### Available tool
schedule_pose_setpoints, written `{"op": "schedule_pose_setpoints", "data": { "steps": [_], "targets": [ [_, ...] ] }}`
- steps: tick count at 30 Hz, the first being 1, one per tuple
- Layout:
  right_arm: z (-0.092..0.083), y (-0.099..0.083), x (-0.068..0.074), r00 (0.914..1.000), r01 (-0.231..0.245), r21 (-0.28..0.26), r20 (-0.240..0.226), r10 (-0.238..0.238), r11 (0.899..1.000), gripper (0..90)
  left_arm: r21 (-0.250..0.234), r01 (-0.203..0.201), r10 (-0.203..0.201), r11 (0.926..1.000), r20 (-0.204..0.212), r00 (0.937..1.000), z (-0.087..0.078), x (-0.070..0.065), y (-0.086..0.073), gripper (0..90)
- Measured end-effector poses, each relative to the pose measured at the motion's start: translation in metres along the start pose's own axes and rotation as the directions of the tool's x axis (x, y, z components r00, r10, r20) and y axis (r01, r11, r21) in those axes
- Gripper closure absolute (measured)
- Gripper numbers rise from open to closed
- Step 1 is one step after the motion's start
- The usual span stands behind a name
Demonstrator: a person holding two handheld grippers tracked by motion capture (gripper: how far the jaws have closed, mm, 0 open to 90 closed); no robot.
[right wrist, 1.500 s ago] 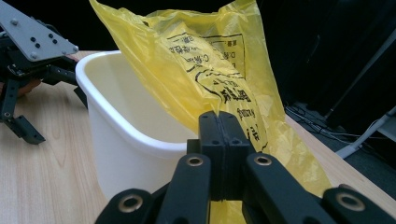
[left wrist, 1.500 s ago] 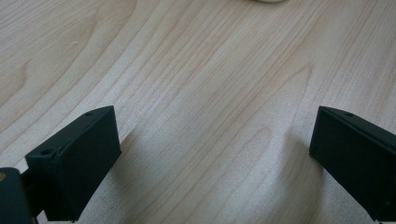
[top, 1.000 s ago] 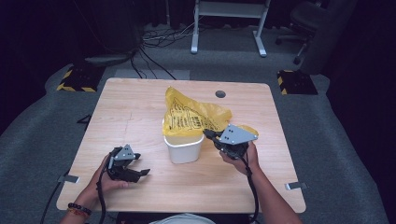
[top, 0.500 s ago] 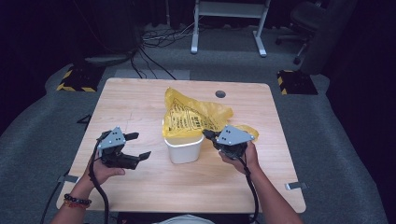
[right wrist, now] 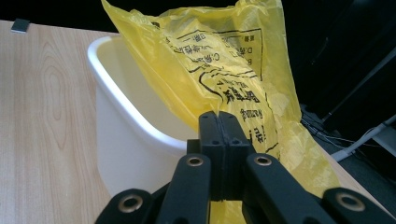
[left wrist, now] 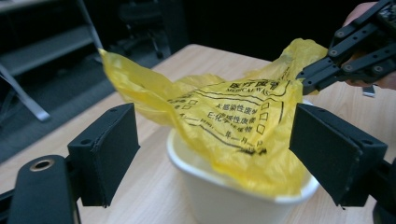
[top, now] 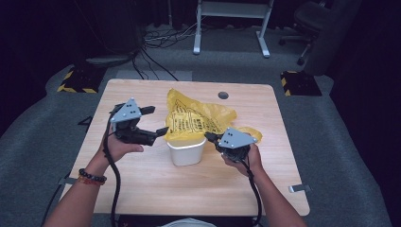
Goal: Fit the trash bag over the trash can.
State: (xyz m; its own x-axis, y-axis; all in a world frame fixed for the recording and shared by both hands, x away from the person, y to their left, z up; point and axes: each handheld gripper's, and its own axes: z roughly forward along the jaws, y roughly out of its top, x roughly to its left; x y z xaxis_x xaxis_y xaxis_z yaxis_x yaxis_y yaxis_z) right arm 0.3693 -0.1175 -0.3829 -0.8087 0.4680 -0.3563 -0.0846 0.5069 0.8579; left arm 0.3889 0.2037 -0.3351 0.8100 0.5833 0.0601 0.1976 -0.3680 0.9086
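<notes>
Pinching yellow bag [right wrist: 233, 60] | R gripper [right wrist: 219, 121] | above bin [right wrist: 116, 121]

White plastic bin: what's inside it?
The white plastic bin holds the lower part of a yellow printed plastic bag, which drapes over its rim. The bag's upper part rises above the bin. The bin's floor and anything beneath the bag are covered.
</notes>
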Motion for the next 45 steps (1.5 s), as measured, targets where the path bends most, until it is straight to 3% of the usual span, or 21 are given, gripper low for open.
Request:
{"op": "schedule_pose_setpoints", "data": {
  "steps": [2, 5, 7, 8, 9, 10, 16, 17, 18, 19, 21, 22, 23, 24, 29, 33, 37, 38, 42, 43, 45],
  "targets": [
    [0.0, 0.0, 0.0, 1.0, 0.004, 0.0, -0.003, -0.004, 1.0, 90.0, 0.041, -0.004, 0.005, 0.9992, -0.022, 0.9997, 0.011, -0.002, 0.001, 16.8],
    [-0.001, 0.0, 0.0, 0.9999, 0.009, -0.002, -0.008, -0.009, 1.0, 90.0, 0.058, -0.023, 0.024, 0.9981, -0.019, 0.9995, 0.021, -0.006, 0.001, 24.7],
    [-0.001, 0.001, 0.0, 0.9999, 0.014, 0.002, -0.008, -0.014, 1.0, 90.0, 0.083, -0.042, 0.044, 0.9957, -0.02, 0.9989, 0.027, -0.009, 0.001, 38.5],
    [-0.002, 0.001, 0.0, 0.9999, 0.016, 0.002, -0.006, -0.016, 1.0, 90.0, 0.086, -0.055, 0.057, 0.9947, -0.021, 0.9981, 0.029, -0.01, 0.001, 50.2],
    [-0.002, 0.001, 0.0, 0.9999, 0.016, 0.002, -0.006, -0.016, 1.0, 90.0, 0.092, -0.074, 0.075, 0.993, -0.005, 0.9972, 0.032, -0.012, 0.001, 50.2],
    [-0.002, 0.001, 0.0, 0.9999, 0.013, 0.001, -0.003, -0.013, 1.0, 90.0, 0.102, -0.096, 0.097, 0.9901, 0.002, 0.9953, 0.033, -0.013, 0.001, 58.5],
    [-0.004, 0.001, -0.004, 0.9999, -0.009, -0.01, 0.007, 0.009, 1.0, 90.0, 0.167, -0.172, 0.166, 0.9708, 0.052, 0.9848, 0.044, -0.018, -0.001, 79.6],
    [-0.004, 0.001, -0.004, 0.9999, -0.009, -0.01, 0.007, 0.009, 1.0, 90.0, 0.174, -0.177, 0.167, 0.9688, 0.069, 0.9835, 0.047, -0.019, -0.002, 79.6],
    [-0.004, 0.002, -0.006, 0.9997, -0.019, -0.014, 0.017, 0.019, 1.0, 90.0, 0.196, -0.193, 0.177, 0.9614, 0.1, 0.9792, 0.051, -0.021, -0.004, 83.9],
    [-0.004, 0.002, -0.006, 0.9997, -0.019, -0.014, 0.017, 0.019, 1.0, 90.0, 0.196, -0.193, 0.177, 0.9614, 0.1, 0.9792, 0.051, -0.021, -0.004, 84.6],
    [-0.004, 0.003, -0.008, 0.9992, -0.031, -0.019, 0.023, 0.032, 0.999, 90.0, 0.218, -0.215, 0.194, 0.9519, 0.117, 0.9741, 0.056, -0.023, -0.004, 86.0],
    [-0.003, 0.005, -0.009, 0.9986, -0.041, -0.021, 0.034, 0.041, 0.999, 89.7, 0.24, -0.235, 0.209, 0.9419, 0.129, 0.9694, 0.061, -0.025, -0.005, 88.1],
    [-0.003, 0.005, -0.009, 0.9986, -0.041, -0.021, 0.034, 0.041, 0.999, 89.7, 0.24, -0.235, 0.209, 0.9419, 0.129, 0.9694, 0.061, -0.025, -0.005, 88.7],
    [-0.001, 0.006, -0.01, 0.9981, -0.049, -0.029, 0.037, 0.05, 0.998, 89.4, 0.253, -0.247, 0.216, 0.9354, 0.144, 0.9659, 0.065, -0.027, -0.006, 89.5],
    [0.002, 0.01, -0.012, 0.9965, -0.073, -0.044, 0.038, 0.075, 0.996, 85.6, 0.275, -0.253, 0.217, 0.9274, 0.157, 0.9636, 0.073, -0.03, -0.009, 90.0],
    [0.008, 0.013, -0.013, 0.9942, -0.107, -0.049, 0.004, 0.107, 0.993, 85.2, 0.277, -0.255, 0.219, 0.9263, 0.156, 0.9633, 0.076, -0.031, -0.009, 90.0],
    [0.017, 0.014, -0.013, 0.9889, -0.145, -0.025, -0.038, 0.144, 0.989, 75.3, 0.286, -0.252, 0.213, 0.9246, 0.161, 0.9637, 0.077, -0.031, -0.01, 90.0],
    [0.022, 0.014, -0.013, 0.9853, -0.16, 0.005, -0.059, 0.16, 0.987, 66.5, 0.284, -0.25, 0.21, 0.9255, 0.166, 0.9636, 0.078, -0.031, -0.01, 90.0],
    [0.028, 0.015, -0.014, 0.9794, -0.189, 0.04, -0.065, 0.191, 0.981, 58.7, 0.284, -0.247, 0.204, 0.9265, 0.172, 0.9636, 0.078, -0.031, -0.01, 90.0],
    [0.034, 0.016, -0.015, 0.9759, -0.196, 0.083, -0.08, 0.203, 0.977, 58.8, 0.281, -0.248, 0.204, 0.9272, 0.176, 0.9631, 0.078, -0.032, -0.01, 90.0],
    [0.035, 0.017, -0.015, 0.9771, -0.191, 0.095, -0.076, 0.199, 0.977, 62.4, 0.276, -0.255, 0.211, 0.9267, 0.18, 0.9607, 0.078, -0.032, -0.01, 90.0]
  ]
}}
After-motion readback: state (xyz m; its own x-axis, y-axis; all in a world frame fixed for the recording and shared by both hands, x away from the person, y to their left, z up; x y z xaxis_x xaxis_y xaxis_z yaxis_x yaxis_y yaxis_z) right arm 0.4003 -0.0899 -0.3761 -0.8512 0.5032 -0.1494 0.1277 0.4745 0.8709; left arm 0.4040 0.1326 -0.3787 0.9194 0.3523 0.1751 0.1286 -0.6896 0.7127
